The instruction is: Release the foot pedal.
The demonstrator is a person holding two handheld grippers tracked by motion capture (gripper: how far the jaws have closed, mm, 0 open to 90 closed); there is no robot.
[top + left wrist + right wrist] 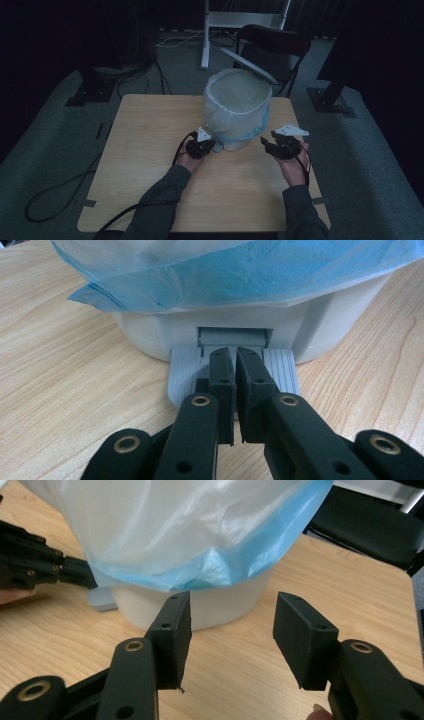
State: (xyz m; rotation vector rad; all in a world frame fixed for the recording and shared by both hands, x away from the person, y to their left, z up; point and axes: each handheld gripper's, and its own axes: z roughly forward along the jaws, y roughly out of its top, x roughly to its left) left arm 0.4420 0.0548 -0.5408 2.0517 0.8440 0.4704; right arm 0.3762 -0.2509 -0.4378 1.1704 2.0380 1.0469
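A white pedal bin (237, 107) lined with a pale blue bag (240, 275) stands at the far middle of the wooden table (150, 130), and its lid (248, 64) is tipped up at the back. My left gripper (235, 352) is shut with nothing between its jaws, and its tips rest on the bin's grey ribbed pedal (182, 372). It sits at the bin's front left foot (212, 146). My right gripper (233, 600) is open and empty, close to the bin's lower right side (265, 142). The bag's hem (235, 560) hangs just beyond its jaws. The left gripper (75, 572) also lies at the left.
A black chair (272, 42) and a white stand (205, 35) are behind the table. Black cables (60, 195) lie on the carpet at the left. Bare tabletop spreads left of the bin and towards the person.
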